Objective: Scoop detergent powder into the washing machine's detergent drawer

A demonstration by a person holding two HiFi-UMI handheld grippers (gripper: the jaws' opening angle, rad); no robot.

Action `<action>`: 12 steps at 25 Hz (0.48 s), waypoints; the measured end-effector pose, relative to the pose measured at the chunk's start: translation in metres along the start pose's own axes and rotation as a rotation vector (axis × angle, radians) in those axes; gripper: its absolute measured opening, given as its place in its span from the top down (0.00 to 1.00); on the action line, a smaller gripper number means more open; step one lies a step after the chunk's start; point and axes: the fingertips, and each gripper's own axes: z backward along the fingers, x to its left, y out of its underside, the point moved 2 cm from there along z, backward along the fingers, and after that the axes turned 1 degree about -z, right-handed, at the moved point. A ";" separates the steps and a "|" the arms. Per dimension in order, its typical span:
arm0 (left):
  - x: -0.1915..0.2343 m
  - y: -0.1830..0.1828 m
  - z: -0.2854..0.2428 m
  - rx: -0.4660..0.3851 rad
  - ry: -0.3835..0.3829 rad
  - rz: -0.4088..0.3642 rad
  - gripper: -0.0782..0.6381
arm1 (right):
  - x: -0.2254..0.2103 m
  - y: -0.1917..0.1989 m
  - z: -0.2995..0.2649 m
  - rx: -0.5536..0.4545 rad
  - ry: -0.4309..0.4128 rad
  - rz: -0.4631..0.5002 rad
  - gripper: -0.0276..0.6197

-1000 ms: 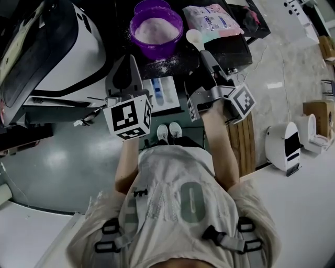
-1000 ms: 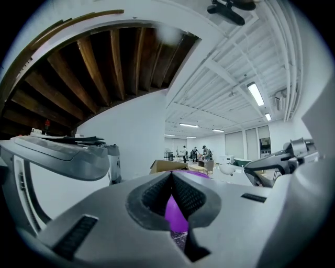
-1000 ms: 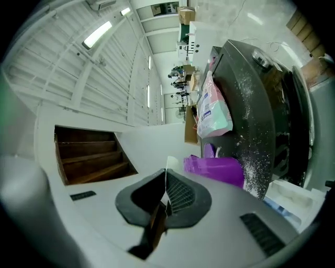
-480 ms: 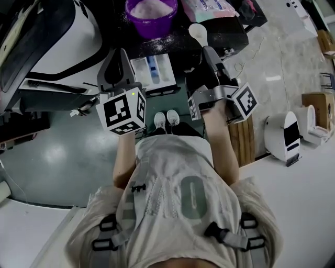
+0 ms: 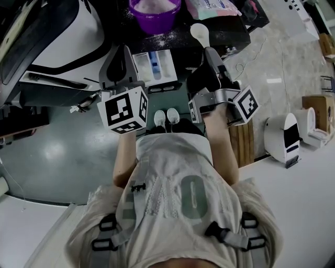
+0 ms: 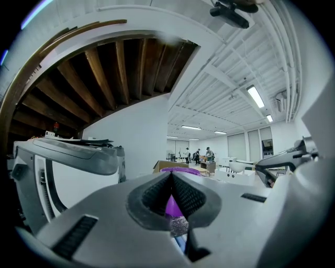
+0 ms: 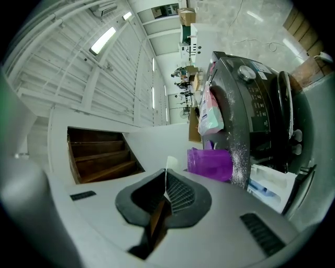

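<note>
The detergent drawer (image 5: 155, 68) stands pulled out, just below the purple tub (image 5: 155, 11) of powder on the dark worktop (image 5: 230, 36). The white spoon (image 5: 199, 32) hangs right of both, its thin handle pinched in the right tongs (image 5: 209, 55). The left tongs (image 5: 124, 52) are closed on nothing, beside the drawer's left edge. The risk is the slim handle rolling between the pads — that would tip powder short of the drawer, onto the worktop where spilt grains (image 5: 167, 37) lie.
</note>
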 end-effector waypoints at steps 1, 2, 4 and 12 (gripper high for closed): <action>0.000 0.000 0.001 0.000 -0.003 -0.001 0.86 | 0.000 0.001 0.000 0.004 -0.001 -0.004 0.94; 0.001 0.000 0.001 0.000 -0.006 -0.003 0.86 | 0.000 0.002 -0.001 0.008 -0.003 -0.007 0.94; 0.002 -0.001 0.003 0.000 -0.014 -0.006 0.86 | -0.002 0.003 -0.002 0.016 -0.006 -0.013 0.94; 0.012 0.020 0.002 0.035 -0.018 -0.010 0.86 | -0.037 0.018 0.003 0.087 0.057 0.030 0.94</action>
